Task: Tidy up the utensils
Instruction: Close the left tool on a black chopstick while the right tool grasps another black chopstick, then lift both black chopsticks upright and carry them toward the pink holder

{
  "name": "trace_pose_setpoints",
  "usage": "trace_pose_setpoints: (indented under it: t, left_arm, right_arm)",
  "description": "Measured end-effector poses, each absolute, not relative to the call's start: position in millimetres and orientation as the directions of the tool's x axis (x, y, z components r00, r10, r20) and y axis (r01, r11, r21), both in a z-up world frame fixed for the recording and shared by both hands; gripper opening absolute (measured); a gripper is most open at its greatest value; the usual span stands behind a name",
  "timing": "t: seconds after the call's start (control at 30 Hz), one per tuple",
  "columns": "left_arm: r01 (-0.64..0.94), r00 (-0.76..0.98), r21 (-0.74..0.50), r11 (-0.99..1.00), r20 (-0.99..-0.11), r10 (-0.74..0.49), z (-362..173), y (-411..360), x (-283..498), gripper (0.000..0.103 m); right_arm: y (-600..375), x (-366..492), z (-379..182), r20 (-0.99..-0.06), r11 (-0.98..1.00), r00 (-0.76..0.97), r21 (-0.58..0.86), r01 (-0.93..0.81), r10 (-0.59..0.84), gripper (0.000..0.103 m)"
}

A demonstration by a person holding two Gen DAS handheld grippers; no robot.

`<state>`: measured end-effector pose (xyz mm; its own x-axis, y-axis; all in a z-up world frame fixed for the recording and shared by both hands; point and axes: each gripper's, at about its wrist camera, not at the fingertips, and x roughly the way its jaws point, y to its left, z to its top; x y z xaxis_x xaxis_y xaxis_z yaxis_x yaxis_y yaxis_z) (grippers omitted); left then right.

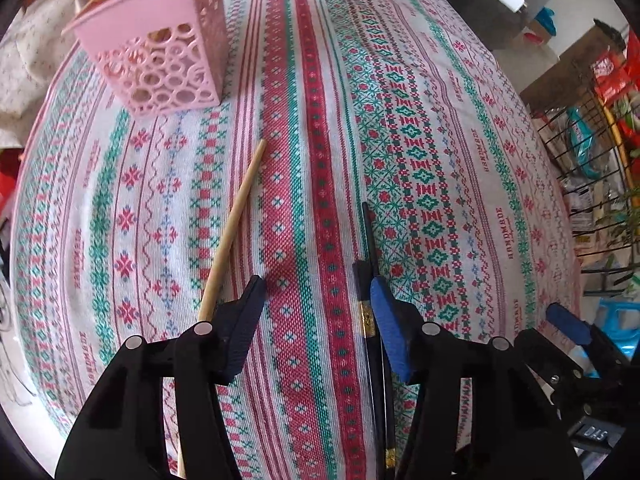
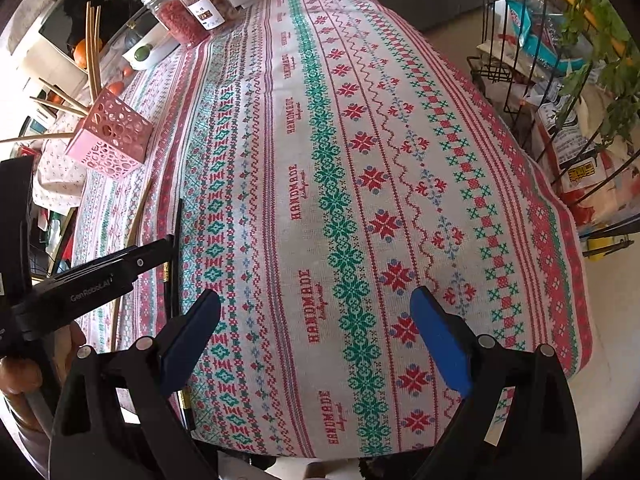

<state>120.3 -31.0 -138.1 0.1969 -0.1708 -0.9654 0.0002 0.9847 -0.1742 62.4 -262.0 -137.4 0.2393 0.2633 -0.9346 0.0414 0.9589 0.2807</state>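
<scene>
Chopsticks are the utensils here, and they belong in the pink holder [image 1: 160,52] standing at the far left of the table [image 1: 440,160], which already carries several wooden sticks, five or so as far as the right wrist view shows. Two jars [image 2: 188,12] stand at the far end of the table. On the cloth lie one wooden chopstick [image 1: 236,224] and what looks like a pair of black chopsticks [image 1: 370,248], both running lengthwise. The left gripper [image 1: 316,292] hangs wide open and empty between them, each chopstick just outside a finger; it should shift sideways to straddle one chopstick, close near the middle and lift level. The right gripper [image 2: 316,304] is also wide and empty over bare cloth.
</scene>
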Motion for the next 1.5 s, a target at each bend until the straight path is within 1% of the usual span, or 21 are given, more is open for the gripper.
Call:
trace_pose_setpoints:
  t: [0.1,0.27,0.37,0.43,0.47,0.6,0.63,0.67,0.7,0.73,0.8,0.93,1.07,1.2,1.23,1.3,1.33,1.37,1.4,1.47,1.5]
  left_arm:
    - [-0.011,0.17,-0.234,0.972,-0.959,-0.229,-138.4,-21.8,118.1,0.05]
    - [0.001,0.17,-0.208,0.978,-0.964,-0.205,-138.0,-28.4,111.9,0.049]
    - [0.033,0.191,-0.114,0.993,-0.974,-0.118,-139.5,-45.2,108.9,0.045]
    - [0.074,0.22,-0.014,0.997,-0.975,-0.03,-141.1,-60.4,105.2,0.041]
    - [0.086,0.238,0.002,0.996,-0.971,-0.019,-140.5,-65.5,103.0,0.037]
    - [0.101,0.254,-0.028,0.994,-0.966,-0.053,-139.3,-66.7,99.2,0.033]
    - [0.112,0.259,-0.036,0.993,-0.964,-0.064,-138.6,-64.2,96.0,0.026]
    - [0.126,0.266,-0.047,0.991,-0.961,-0.079,-138.2,-62.1,93.2,0.012]
    - [0.134,0.274,-0.076,0.988,-0.955,-0.111,-136.9,-55.5,89.5,0.012]
    - [0.127,0.277,-0.109,0.986,-0.95,-0.141,-135.5,-47.6,86.4,0.008]
    - [0.093,0.275,-0.183,0.979,-0.94,-0.201,-134.2,-28.0,85.6,0.006]
    - [0.054,0.33,-0.238,0.97,-0.913,-0.242,-112.8,1.3,78.1,0.006]
    - [0.044,0.423,-0.258,0.965,-0.87,-0.252,-79.6,23.0,70.5,0.006]
    - [0.025,0.495,-0.239,0.971,-0.841,-0.22,-56.3,41.5,61.4,0.006]
    - [0.019,0.504,-0.24,0.97,-0.836,-0.217,-54.1,46.0,60.3,0.006]
    - [0.007,0.516,-0.246,0.969,-0.829,-0.215,-50.7,54.3,59.4,0.006]
    - [0.001,0.52,-0.249,0.969,-0.827,-0.213,-50.2,55.7,59.6,0.006]
    - [-0.005,0.523,-0.25,0.968,-0.826,-0.211,-50.4,57.5,60.3,0.006]
    - [-0.013,0.528,-0.254,0.967,-0.823,-0.209,-50.4,63.0,60.2,0.006]
    - [-0.025,0.536,-0.26,0.965,-0.819,-0.207,-49.7,63.4,62.8,0.006]
    - [-0.031,0.543,-0.268,0.963,-0.814,-0.209,-48.4,65.8,63.6,0.006]
  right_arm:
    - [-261.0,62.9,-138.5,-0.934,0.956,0.231,0.29,0.043,0.273,0.093]
    - [-261.3,63.5,-137.8,-0.932,0.955,0.237,0.293,0.049,0.274,0.093]
    - [-264.4,63.5,-137.5,-0.934,0.957,0.245,0.283,0.062,0.26,0.093]
    - [-267.6,64.5,-138.8,-0.937,0.957,0.243,0.279,0.081,0.253,0.093]
    - [-268.7,64.6,-139.8,-0.937,0.956,0.24,0.28,0.086,0.253,0.093]
    - [-268.8,66.2,-141.8,-0.94,0.956,0.236,0.277,0.099,0.247,0.093]
    - [-267.4,67.1,-141.2,-0.939,0.956,0.24,0.275,0.101,0.245,0.093]
    - [-265.7,68.5,-140.7,-0.939,0.956,0.241,0.276,0.102,0.245,0.093]
    - [-263.7,69.8,-140.6,-0.938,0.955,0.241,0.278,0.101,0.248,0.093]
    - [-260.8,72.0,-140.6,-0.938,0.954,0.238,0.282,0.098,0.253,0.093]
    - [-255.0,75.6,-141.4,-0.939,0.954,0.232,0.283,0.097,0.254,0.093]
    - [-231.2,90.0,-143.7,-0.945,0.961,0.214,0.268,0.073,0.247,0.093]
    - [-195.1,105.2,-143.2,-0.954,0.978,0.22,0.209,0.012,0.202,0.093]
    - [-154.4,112.7,-153.9,-0.967,0.987,0.198,0.149,-0.061,0.159,0.093]
    - [-140.8,112.6,-156.6,-0.971,0.991,0.214,0.09,-0.097,0.109,0.093]
    - [-126.3,110.0,-157.4,-0.967,0.988,0.243,0.042,-0.146,0.077,0.085]
    - [-117.3,106.9,-155.4,-0.959,0.985,0.279,-0.003,-0.171,0.046,0.069]
    - [-113.5,105.6,-154.0,-0.955,0.982,0.294,-0.007,-0.187,0.049,0.052]
    - [-109.7,104.3,-152.8,-0.951,0.979,0.301,0.003,-0.205,0.066,0.045]
    - [-106.8,104.3,-151.8,-0.949,0.98,0.306,0.017,-0.199,0.079,0.016]
    - [-106.8,105.1,-152.2,-0.948,0.982,0.305,0.033,-0.188,0.09,0.01]
